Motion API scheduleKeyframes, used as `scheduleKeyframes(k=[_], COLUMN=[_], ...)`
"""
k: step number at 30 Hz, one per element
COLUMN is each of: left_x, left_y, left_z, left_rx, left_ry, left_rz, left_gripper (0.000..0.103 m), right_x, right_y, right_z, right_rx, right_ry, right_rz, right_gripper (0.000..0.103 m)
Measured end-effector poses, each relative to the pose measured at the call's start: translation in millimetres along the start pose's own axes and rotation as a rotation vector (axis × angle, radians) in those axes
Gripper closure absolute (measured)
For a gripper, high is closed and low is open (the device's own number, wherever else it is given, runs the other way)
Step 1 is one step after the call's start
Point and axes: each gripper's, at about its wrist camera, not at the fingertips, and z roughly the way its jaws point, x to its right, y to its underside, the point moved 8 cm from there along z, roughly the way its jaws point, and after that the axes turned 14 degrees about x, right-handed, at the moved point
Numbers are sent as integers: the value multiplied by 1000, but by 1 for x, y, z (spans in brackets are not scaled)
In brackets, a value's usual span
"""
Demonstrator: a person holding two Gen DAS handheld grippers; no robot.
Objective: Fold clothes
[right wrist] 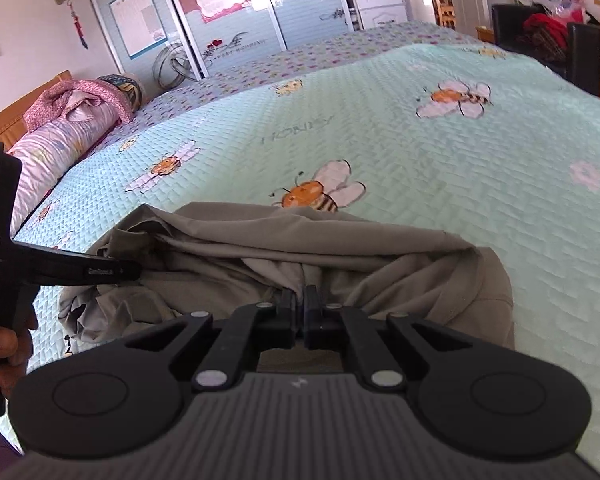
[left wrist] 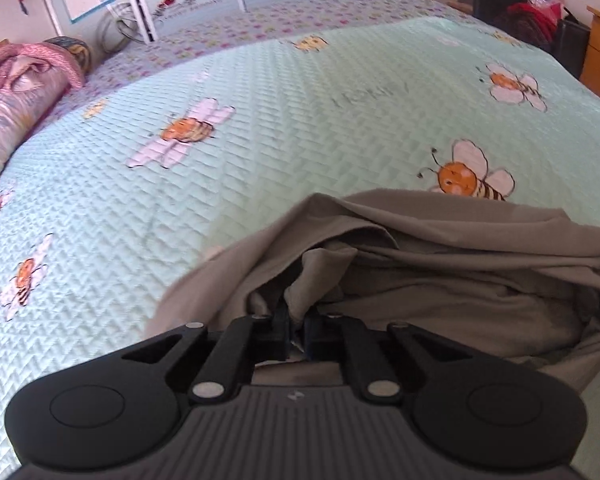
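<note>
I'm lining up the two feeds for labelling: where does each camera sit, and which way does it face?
Left wrist: on the left gripper, facing across the bed toward the wardrobe; only its fingers show, shut on the grey garment.
Right wrist: on the right gripper, facing likewise; its fingers pinch the garment, and the left gripper and a hand show at left.
Shared: garment, bee bedspread, wardrobe.

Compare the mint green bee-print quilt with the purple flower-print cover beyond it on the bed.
The mint green bee-print quilt is pale green with big orange bees and the word HONEY; the purple flower-print cover is lilac with small, dense pink and yellow dots. The quilt lies nearer, under the crumpled grey-brown garment; nothing lies on the visible part of the cover. Both are spread flat on the bed.
</note>
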Motion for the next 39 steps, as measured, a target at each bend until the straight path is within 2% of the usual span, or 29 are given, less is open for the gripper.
scheduleKeyframes(k=[4,13,17,23,27,29,35,37,39], left_x=[-12,0,6,19,30,30,28,28,29], left_y=[-6,4,8,18,28,31,34,34,34], left_z=[-19,-19,-20,-17,-9,-6,0,1,1], left_rx=[36,35,35,25,4,-5,-17,-15,-12], left_ry=[-53,-14,4,52,109,127,159,162,165], left_rz=[14,70,95,123,119,102,72,68,65], left_gripper=[98,98,98,98,98,98,98,98,98], right_x=[-24,-60,-40,-8,-19,-27,-64,-68,-58], right_y=[-20,-92,-99,-78,-67,-72,-117,-131,-134], right_z=[-7,-14,-18,-27,-34,-33,-10,-1,14], right_rx=[53,199,216,165,147,155,232,258,248], right_ry=[-43,-110,-16,108,99,81,-4,10,63], right_rz=[-51,-98,-81,-107,-143,-134,-152,-170,-168], right_gripper=[99,99,99,99,99,99,99,99,99])
